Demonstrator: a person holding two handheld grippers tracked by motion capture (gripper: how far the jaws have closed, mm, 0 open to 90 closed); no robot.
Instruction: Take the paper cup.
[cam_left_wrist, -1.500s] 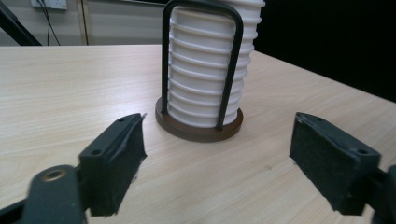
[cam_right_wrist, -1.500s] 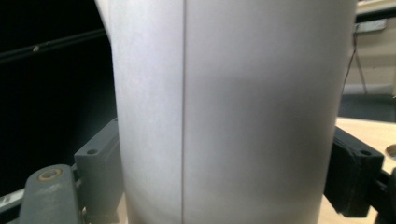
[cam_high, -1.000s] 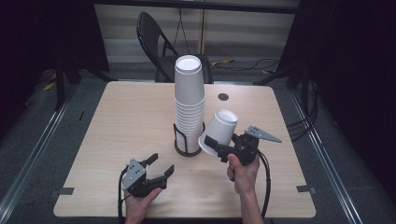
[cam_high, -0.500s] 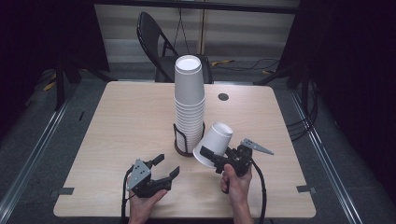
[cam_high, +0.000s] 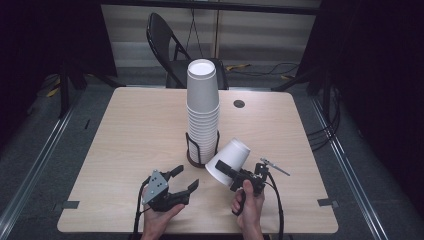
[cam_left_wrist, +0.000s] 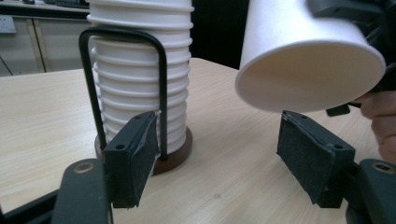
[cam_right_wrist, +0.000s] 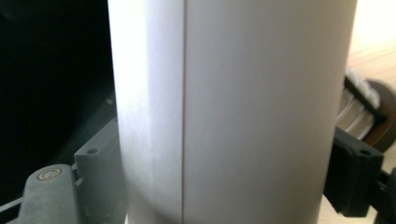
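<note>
Right tool (cam_high: 231, 175) clamps a tilted white cup (cam_high: 228, 160) beside the cup stack (cam_high: 202, 115). Left tool (cam_high: 181, 181) spread wide, empty, near the table (cam_high: 125, 130) front edge.

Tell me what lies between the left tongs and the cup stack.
Only bare tabletop: in the high view, the open left tongs face the cup stack with nothing between.
</note>
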